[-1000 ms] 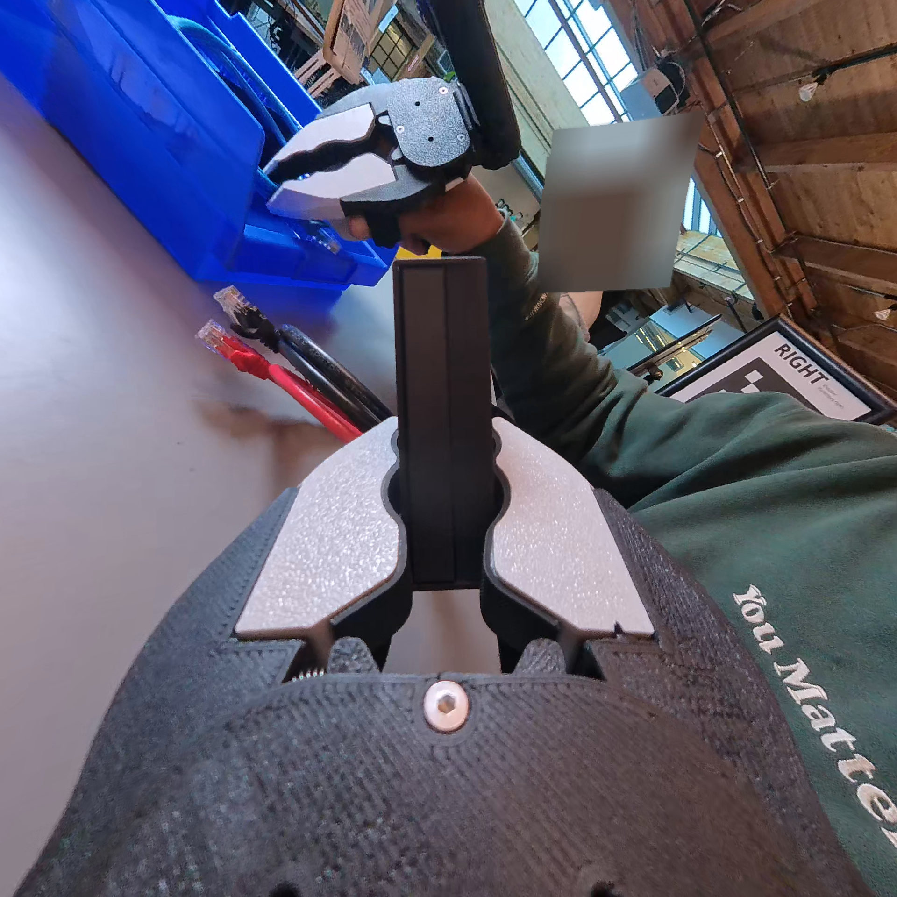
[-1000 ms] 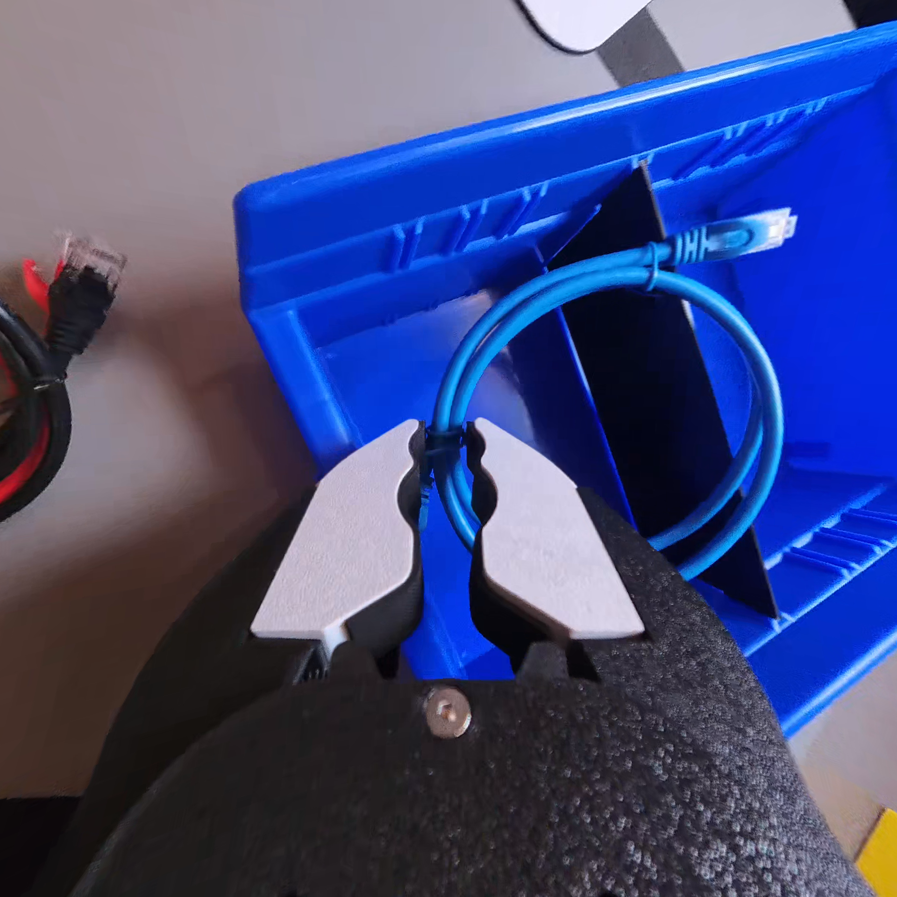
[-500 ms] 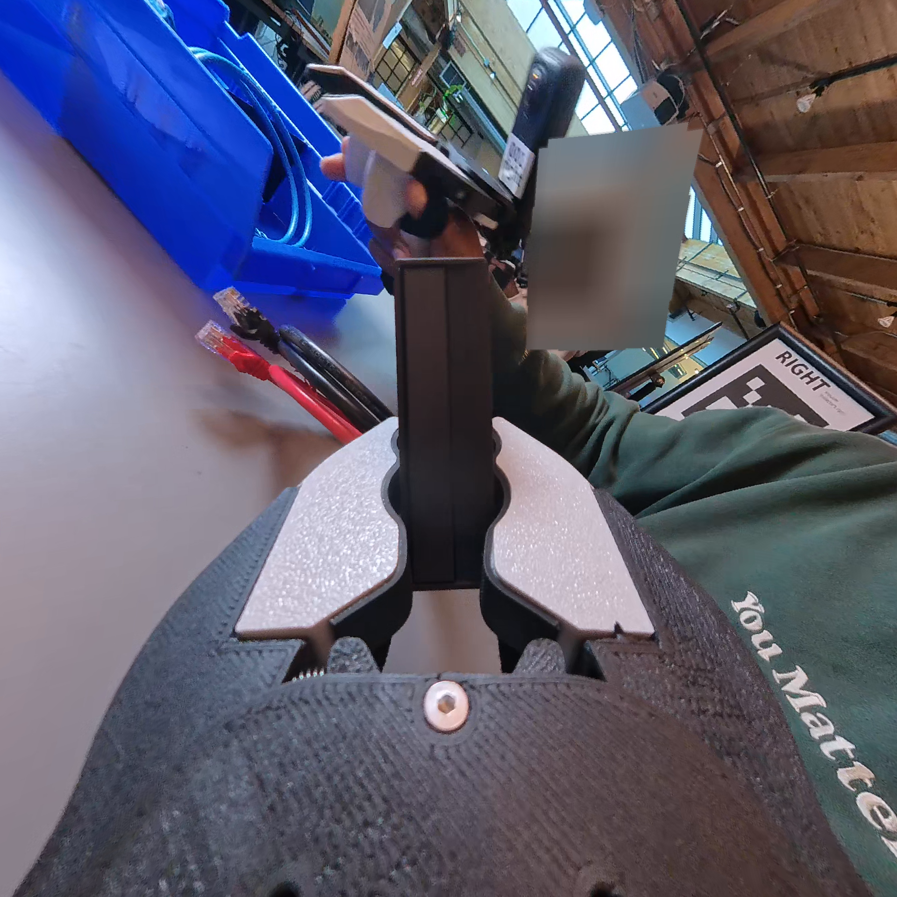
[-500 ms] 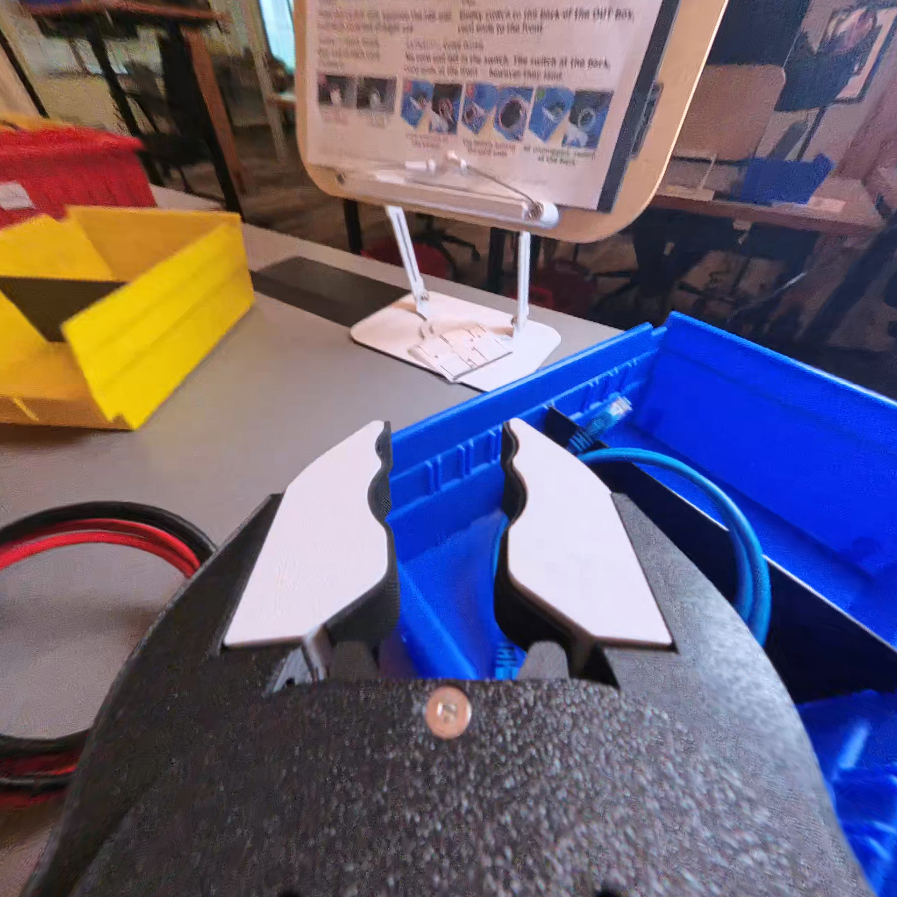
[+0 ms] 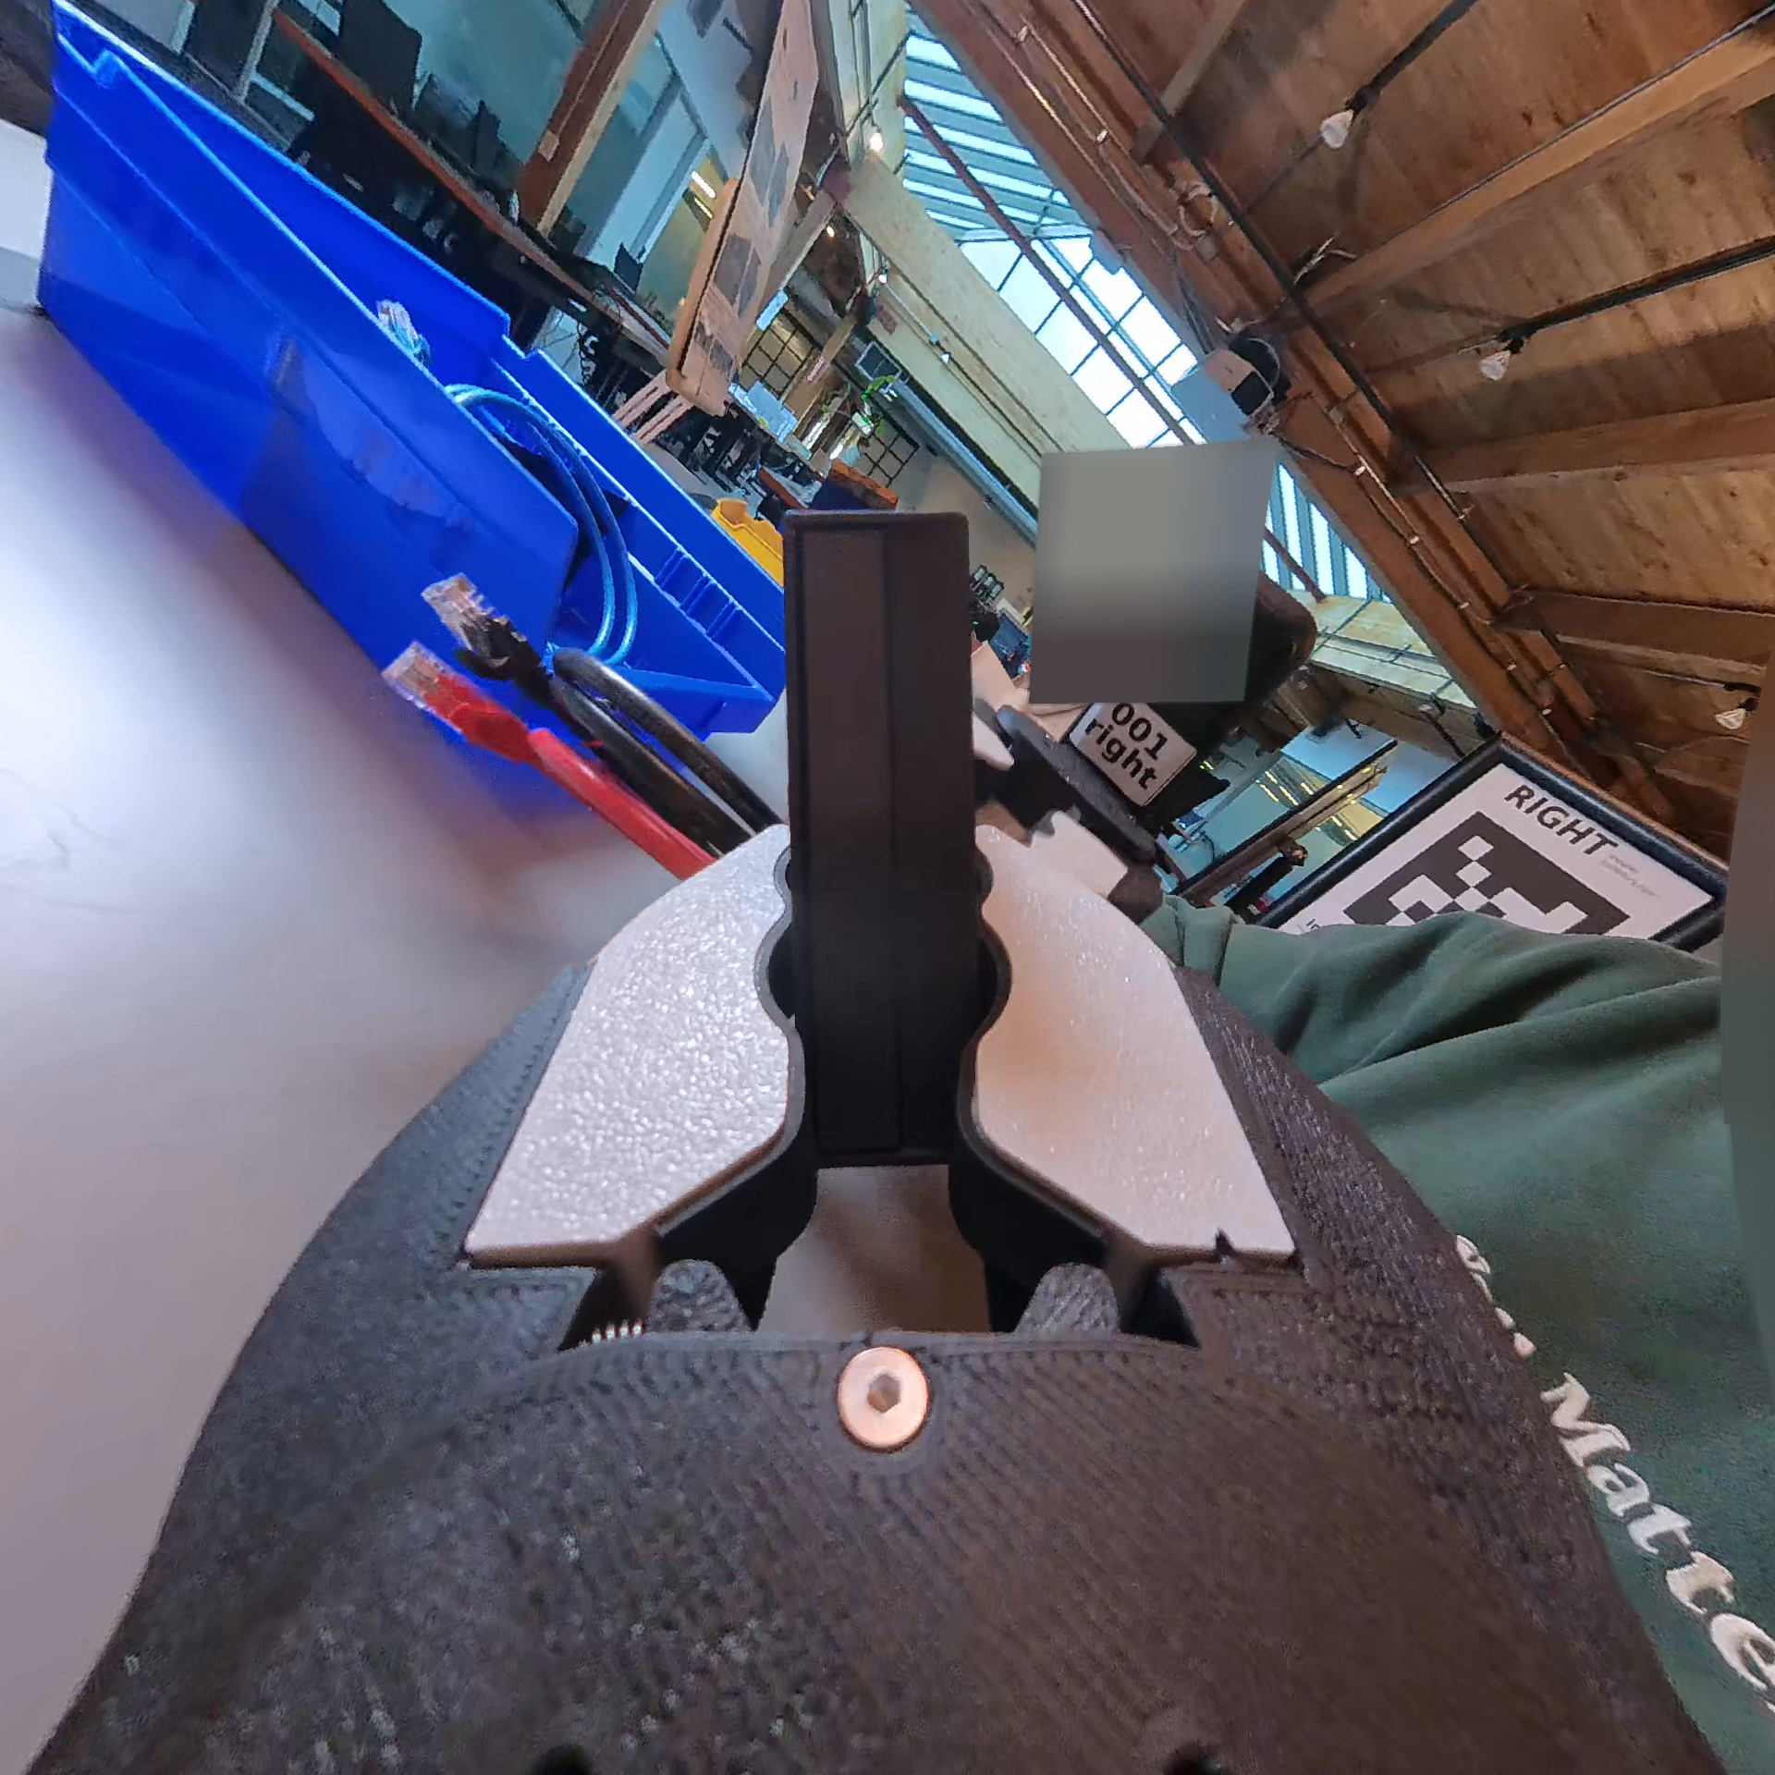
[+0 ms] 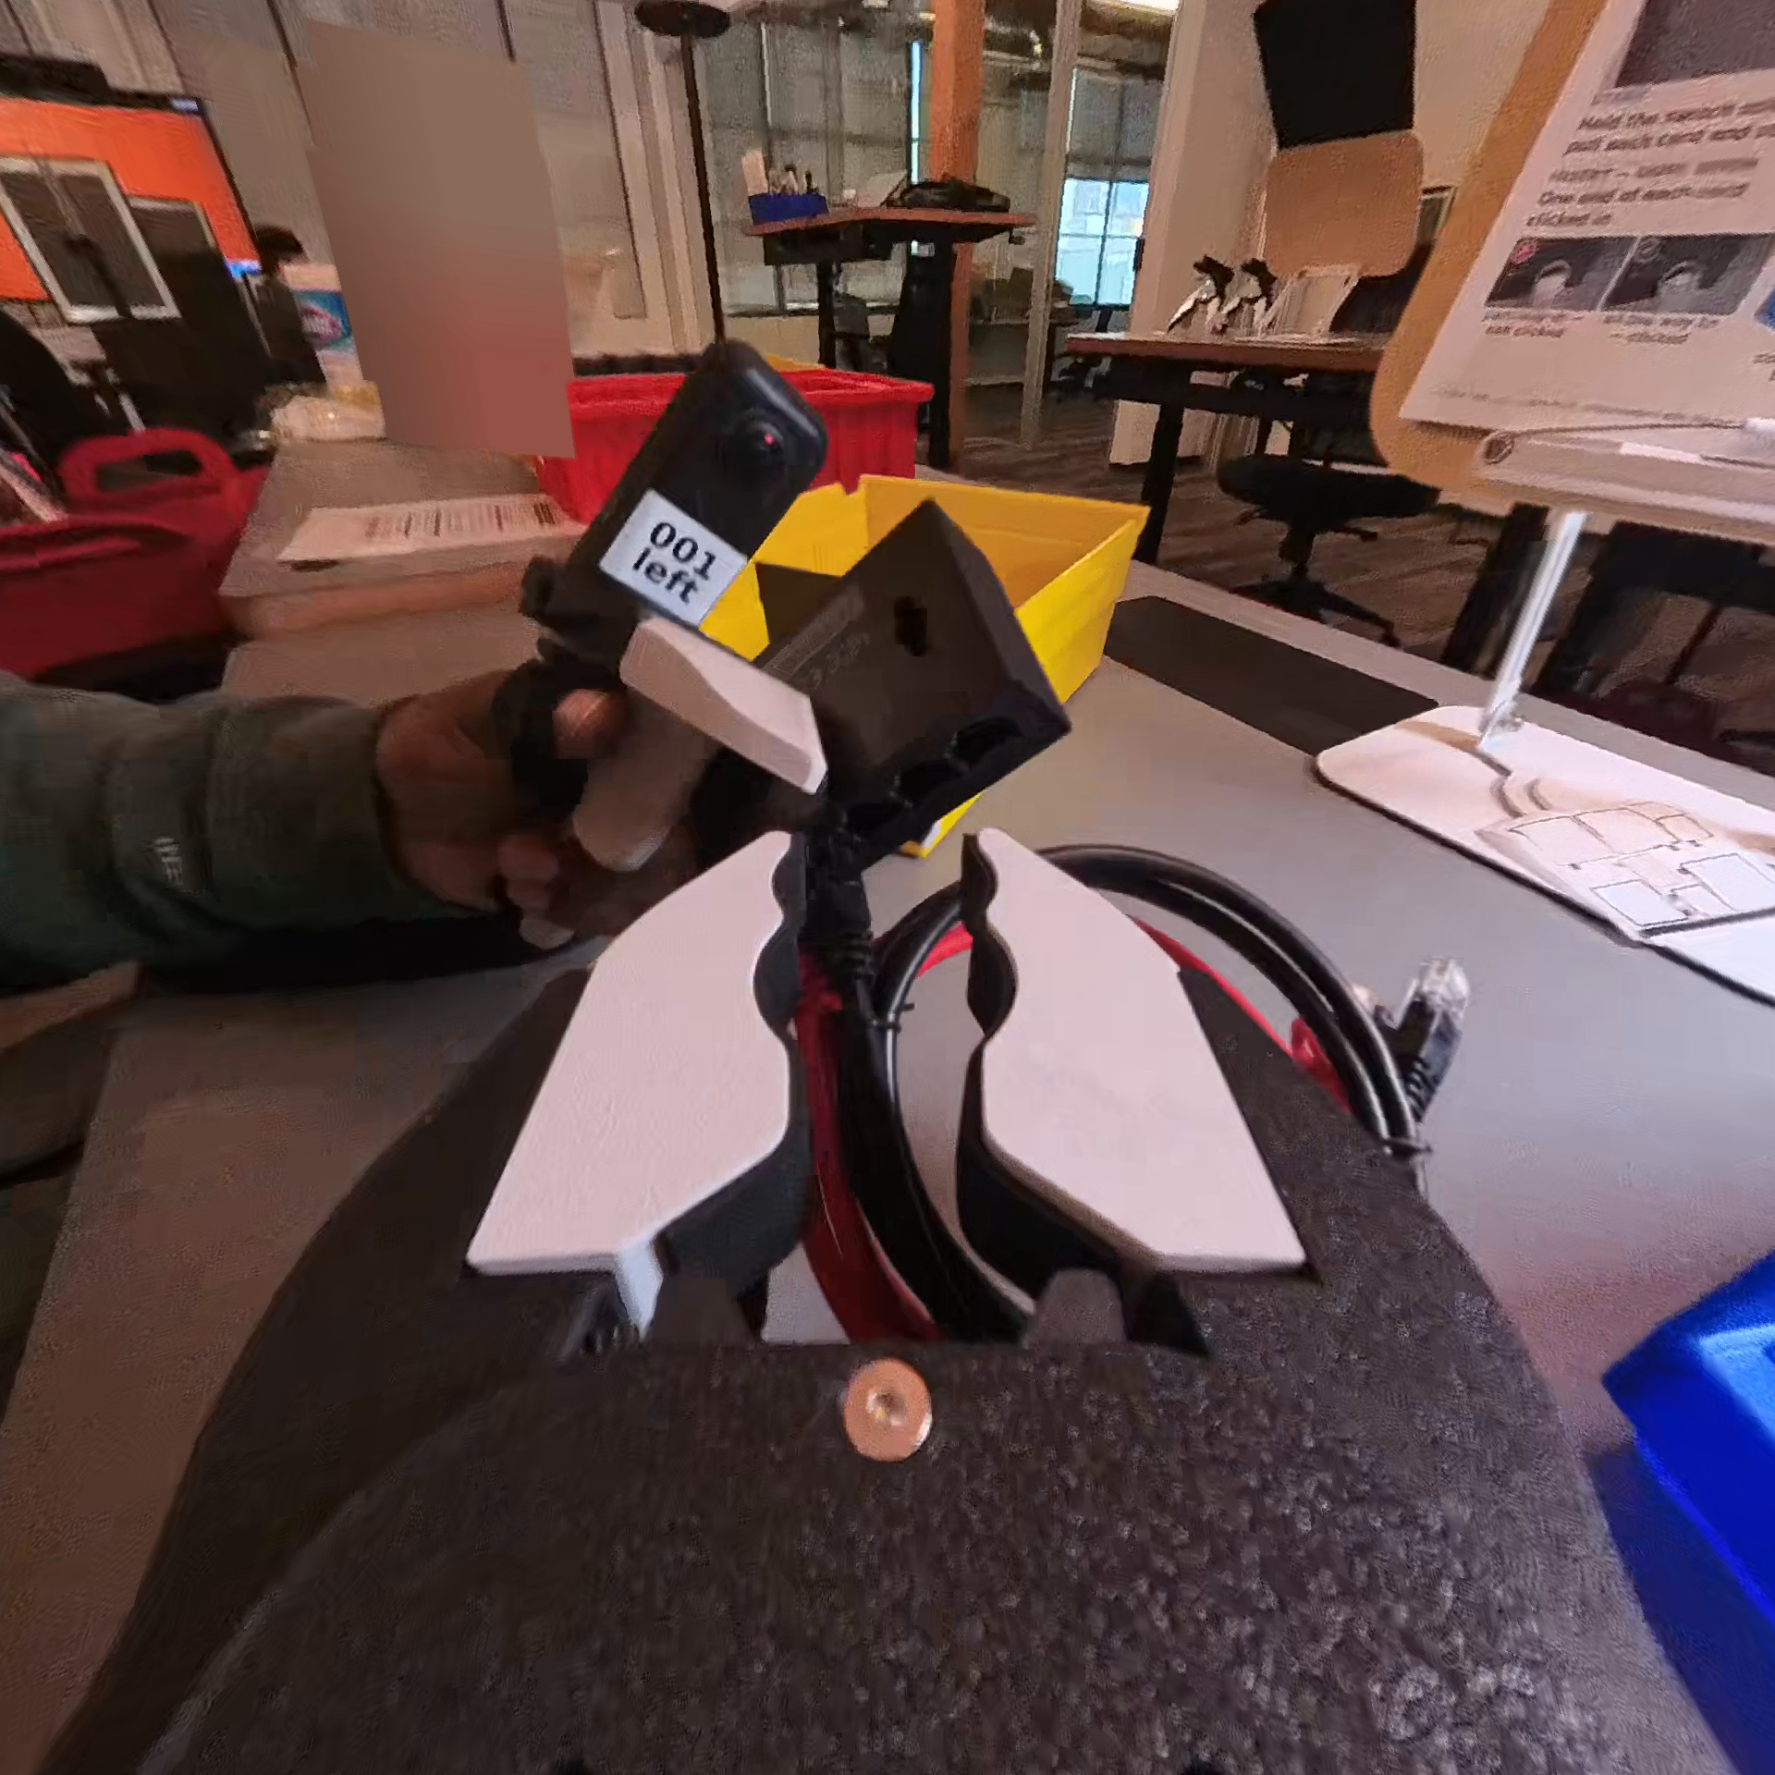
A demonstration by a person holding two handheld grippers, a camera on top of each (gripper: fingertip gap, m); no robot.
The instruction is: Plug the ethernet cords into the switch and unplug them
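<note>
My left gripper (image 5: 879, 864) is shut on the black switch (image 5: 874, 720) and holds it above the grey table. In the right wrist view the left gripper (image 6: 836, 740) tilts the switch (image 6: 912, 653) with its ports facing down towards me. A black cord (image 6: 850, 951) runs up into the switch's port side and looks plugged in. My right gripper (image 6: 874, 855) is open, with one finger on each side of that cord just below the switch. A red cord (image 6: 816, 1153) lies under it. The loose red plug (image 5: 423, 677) and black plug (image 5: 461, 605) rest on the table.
A blue bin (image 5: 240, 384) holds a coiled blue cord (image 5: 595, 519); its corner shows in the right wrist view (image 6: 1710, 1422). A yellow bin (image 6: 1076, 576) stands behind the switch. A sheet on a white stand (image 6: 1537, 797) is at the right. Red bins (image 6: 115, 567) are at the far left. The grippers are tip to tip, or close to it.
My right gripper let go of the blue cord in the bin, swung across the table and now straddles the black cord at the switch. My left gripper kept hold of the switch.
</note>
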